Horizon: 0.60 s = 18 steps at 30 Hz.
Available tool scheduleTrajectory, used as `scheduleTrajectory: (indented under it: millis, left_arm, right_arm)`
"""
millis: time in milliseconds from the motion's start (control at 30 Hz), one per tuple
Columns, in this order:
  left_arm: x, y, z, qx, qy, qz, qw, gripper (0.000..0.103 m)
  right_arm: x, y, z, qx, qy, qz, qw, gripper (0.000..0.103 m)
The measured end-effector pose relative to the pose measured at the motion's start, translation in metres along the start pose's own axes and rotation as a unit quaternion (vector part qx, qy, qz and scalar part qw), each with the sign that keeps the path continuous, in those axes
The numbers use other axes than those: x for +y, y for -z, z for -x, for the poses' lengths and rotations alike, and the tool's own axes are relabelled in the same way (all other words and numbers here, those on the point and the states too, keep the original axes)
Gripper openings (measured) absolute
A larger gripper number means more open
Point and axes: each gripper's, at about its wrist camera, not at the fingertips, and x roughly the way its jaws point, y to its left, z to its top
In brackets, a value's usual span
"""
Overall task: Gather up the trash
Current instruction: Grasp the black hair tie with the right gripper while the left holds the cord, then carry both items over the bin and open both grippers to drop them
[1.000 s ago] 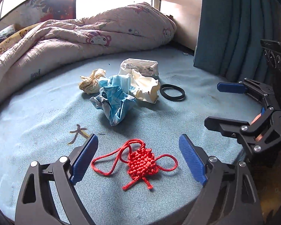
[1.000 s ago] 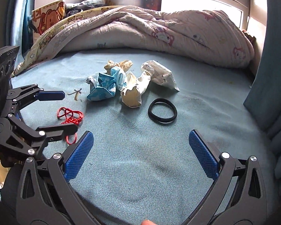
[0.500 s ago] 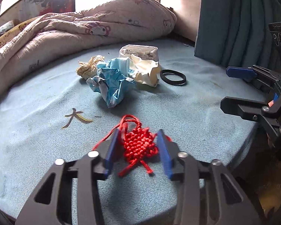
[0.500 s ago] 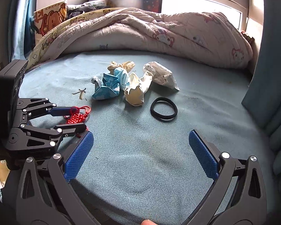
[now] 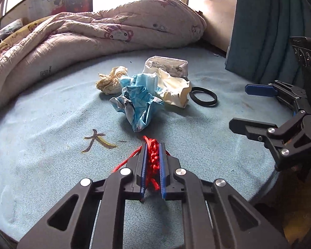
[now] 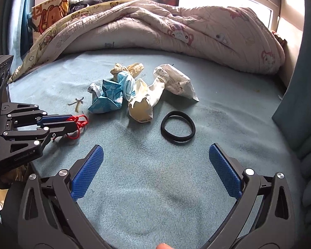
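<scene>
Two handheld grippers reach over a bed covered in a pale blue sheet (image 6: 155,186). The left gripper (image 5: 152,161) is held low and nearly level with the bed, its two blue-padded fingers pressed close together on a red knotted cord ornament (image 5: 152,157), which is squeezed between the pads; loose red loops trail out to the left side and ahead of the tips. In the right wrist view the same left gripper (image 6: 71,122) comes in from the left edge, pointing across the bed, with the red cord (image 6: 79,122) bunched at its tips just above the sheet. The right gripper (image 6: 156,166) is held back near the bed's front edge, its fingers spread wide with nothing between them; in the left wrist view it (image 5: 248,108) enters from the right, also gaping and pointing toward the middle of the bed. Beyond both grippers, near the middle of the bed, lies a small heap of trash: a crumpled blue face mask (image 5: 140,103), a wad of yellowish tissue (image 5: 112,79) touching it on the far left, a cream-coloured crumpled wrapper (image 5: 175,91) and a white printed packet (image 5: 168,64) behind that. A black hair band (image 6: 177,129) lies flat just right of the heap. A rumpled quilt (image 6: 165,27) with cartoon prints is piled along the far side.
</scene>
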Motion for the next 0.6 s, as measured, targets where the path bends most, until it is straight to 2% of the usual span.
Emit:
scheduleTrajectory:
  millis: [167,333,433,533,567,600]
  left_arm:
    - [0.014,-0.007,-0.011,0.012,-0.002,0.013,0.9998,0.009]
    - [0.023,-0.014,-0.020,0.016,-0.008,0.019,0.9997,0.009]
    - [0.026,-0.016,-0.023,0.014,-0.003,0.019,0.9997,0.009]
    - [0.028,-0.017,-0.023,0.012,0.001,0.022,0.9997,0.009]
    - [0.028,-0.017,-0.023,0.011,0.003,0.021,0.9997,0.009]
    - [0.028,-0.016,-0.022,0.010,0.005,0.022,0.9997,0.009]
  right_arm:
    - [-0.005,-0.014,-0.024,0.014,-0.002,-0.001,1.000,0.098]
    - [-0.019,-0.029,-0.048,0.033,0.020,-0.021,0.999,0.097]
    - [-0.032,-0.034,-0.067,0.074,0.008,-0.049,0.996,0.088]
    - [-0.037,-0.035,-0.078,0.094,0.005,-0.056,0.994,0.078]
    - [-0.036,-0.035,-0.078,0.095,0.009,-0.048,0.994,0.072]
    - [-0.033,-0.034,-0.076,0.091,0.002,-0.040,0.995,0.062]
